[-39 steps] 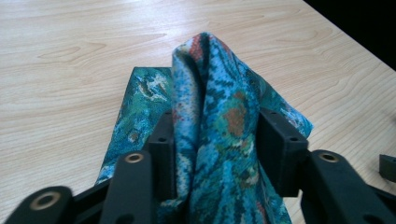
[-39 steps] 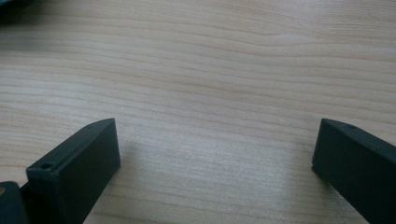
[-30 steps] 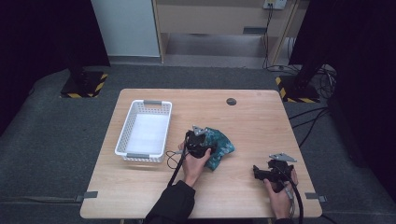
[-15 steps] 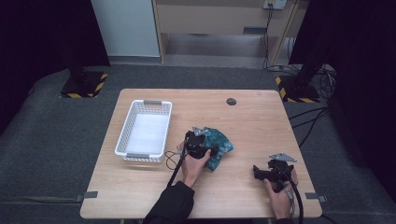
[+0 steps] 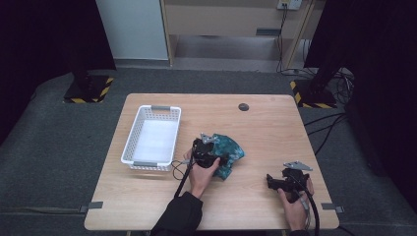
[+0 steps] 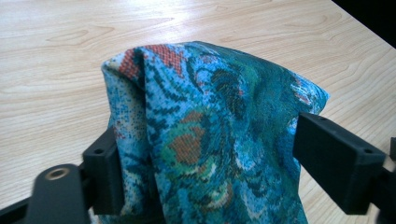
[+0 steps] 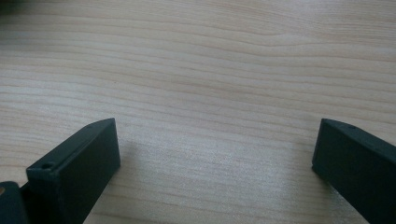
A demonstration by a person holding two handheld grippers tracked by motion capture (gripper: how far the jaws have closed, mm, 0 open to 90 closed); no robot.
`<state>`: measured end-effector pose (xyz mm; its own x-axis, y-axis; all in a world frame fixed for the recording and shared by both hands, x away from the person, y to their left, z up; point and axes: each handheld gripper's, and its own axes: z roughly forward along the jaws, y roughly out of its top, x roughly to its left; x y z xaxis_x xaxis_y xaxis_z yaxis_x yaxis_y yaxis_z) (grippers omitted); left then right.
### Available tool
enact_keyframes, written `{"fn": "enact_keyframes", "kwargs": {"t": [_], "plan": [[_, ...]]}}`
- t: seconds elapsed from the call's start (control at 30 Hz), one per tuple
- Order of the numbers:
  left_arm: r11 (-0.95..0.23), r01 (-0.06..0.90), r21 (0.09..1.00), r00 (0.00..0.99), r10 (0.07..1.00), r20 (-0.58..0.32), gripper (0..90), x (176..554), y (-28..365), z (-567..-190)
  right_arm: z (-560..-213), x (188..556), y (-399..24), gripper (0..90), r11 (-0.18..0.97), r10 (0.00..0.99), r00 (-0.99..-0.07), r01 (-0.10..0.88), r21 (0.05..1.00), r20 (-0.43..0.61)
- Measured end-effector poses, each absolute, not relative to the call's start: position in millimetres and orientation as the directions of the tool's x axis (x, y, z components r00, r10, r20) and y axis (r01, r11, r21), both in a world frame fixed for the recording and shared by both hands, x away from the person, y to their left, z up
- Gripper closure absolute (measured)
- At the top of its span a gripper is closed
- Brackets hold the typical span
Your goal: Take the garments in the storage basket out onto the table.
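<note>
— Basket [image 5: 133,147] first: white, slotted walls, sitting on the left half of the bench [image 5: 275,128]. What do you see in it?

— Just its pale floor. I see nothing lying inside. Grey handles at the near and far ends.

— And the cloth?

— A teal patterned cloth [image 5: 230,153], bunched up, lies near the middle of the bench, just right of the basket and apart from it. My left gripper [image 5: 205,151] is at it. In my left gripper view the cloth [image 6: 205,140] stands up between my two black fingers [image 6: 338,161], with orange and green patches in the weave. The fingers are spread wide with the fabric filling the space between them; the left one touches the cloth, but I cannot tell whether they are pressing it yet.

— Your right gripper?

— My right gripper [image 5: 281,181] rests low at the near right of the bench, well apart from the cloth. Its fingers [image 7: 74,172] are released, spread wide over bare wood [image 7: 210,93].

— The surface and the room?

— Light wood grain, with a small dark round disc [image 5: 243,106] near the far edge. Grey carpet [image 5: 54,147] surrounds the bench. Beyond it stand a white panel [image 5: 132,29], a wooden cabinet [image 5: 221,19], and dark stands on yellow-and-black striped bases [image 5: 88,88], with cables [image 5: 329,123] trailing on the right.
</note>
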<state>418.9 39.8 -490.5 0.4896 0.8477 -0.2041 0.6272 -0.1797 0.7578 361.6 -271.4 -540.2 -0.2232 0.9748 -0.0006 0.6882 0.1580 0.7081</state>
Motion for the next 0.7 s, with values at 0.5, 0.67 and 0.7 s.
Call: {"fn": "enact_keyframes", "kwargs": {"t": [0.5,0.67,0.7], "plan": [[-0.187,0.596,0.781,0.489,0.856,-0.168,11.5,412.5,45.8,-486.1,-540.2,361.6,-271.4,0.8,0.158,0.975,-0.224,0.688,0.708,-0.001],[-0.185,0.588,0.787,0.489,0.857,-0.164,11.4,411.2,46.7,-485.3,-540.2,361.6,-271.4,0.8,0.158,0.975,-0.223,0.688,0.708,-0.001],[-0.184,0.588,0.788,0.490,0.856,-0.165,11.4,410.9,46.9,-485.1,-540.2,361.6,-271.4,0.8,0.158,0.975,-0.223,0.688,0.708,-0.001]]}}
